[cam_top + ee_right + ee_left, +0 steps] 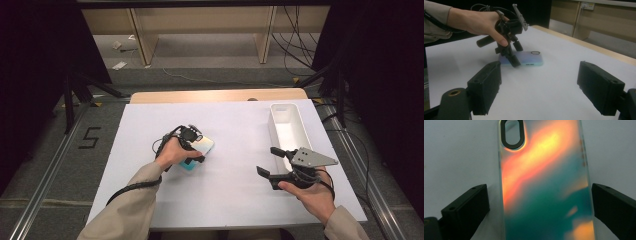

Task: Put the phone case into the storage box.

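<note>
We are straddling the phone case (199,151) with the left gripper (196,150), jaws not yet pressing on it.

From the high view, we are seeing the case lying flat on the white table (235,200), left of centre, with our left hand (172,152) bending down over it; the right gripper (270,162) is hovering near the white tray (286,131) at the right, jaws spread and holding nothing. In the left gripper view, the case (546,185) is lying between the jaws, a gap at the left one, the right one just beside its edge. In the right gripper view, the left gripper (510,56) is tilting steeply onto the case (524,59), far beyond the parted jaws.
</note>
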`<state>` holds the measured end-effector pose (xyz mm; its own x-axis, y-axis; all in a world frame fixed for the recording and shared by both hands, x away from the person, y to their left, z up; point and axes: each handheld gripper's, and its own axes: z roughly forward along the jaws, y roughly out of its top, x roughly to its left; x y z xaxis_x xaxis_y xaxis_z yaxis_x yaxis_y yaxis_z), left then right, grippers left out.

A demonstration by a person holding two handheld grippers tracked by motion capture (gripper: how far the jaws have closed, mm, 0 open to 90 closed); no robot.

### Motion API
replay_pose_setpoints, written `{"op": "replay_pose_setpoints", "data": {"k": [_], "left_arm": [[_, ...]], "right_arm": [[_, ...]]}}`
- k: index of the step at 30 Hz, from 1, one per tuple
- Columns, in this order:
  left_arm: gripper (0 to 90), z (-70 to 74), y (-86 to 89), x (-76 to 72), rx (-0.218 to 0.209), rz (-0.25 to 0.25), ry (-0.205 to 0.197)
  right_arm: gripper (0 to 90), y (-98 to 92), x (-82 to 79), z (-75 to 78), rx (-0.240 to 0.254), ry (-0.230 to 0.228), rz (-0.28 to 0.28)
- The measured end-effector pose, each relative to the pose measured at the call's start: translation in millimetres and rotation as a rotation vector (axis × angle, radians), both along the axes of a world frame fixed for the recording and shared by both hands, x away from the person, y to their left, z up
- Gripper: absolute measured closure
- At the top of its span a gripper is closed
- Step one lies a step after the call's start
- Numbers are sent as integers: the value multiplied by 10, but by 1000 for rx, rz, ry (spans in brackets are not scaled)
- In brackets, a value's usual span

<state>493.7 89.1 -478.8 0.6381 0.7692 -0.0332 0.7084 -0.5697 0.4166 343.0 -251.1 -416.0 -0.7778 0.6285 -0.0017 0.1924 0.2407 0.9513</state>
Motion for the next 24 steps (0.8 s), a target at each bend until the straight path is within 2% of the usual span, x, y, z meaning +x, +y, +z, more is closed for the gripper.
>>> {"op": "replay_pose_setpoints", "data": {"k": [16, 24], "left_arm": [[32, 32, -50, 61, 52, -13, 56], [85, 67, -72, 77, 73, -27, 77]], "right_arm": [[203, 4, 5, -14, -4, 7, 7], [202, 7, 8, -18, -4, 8, 9]]}}
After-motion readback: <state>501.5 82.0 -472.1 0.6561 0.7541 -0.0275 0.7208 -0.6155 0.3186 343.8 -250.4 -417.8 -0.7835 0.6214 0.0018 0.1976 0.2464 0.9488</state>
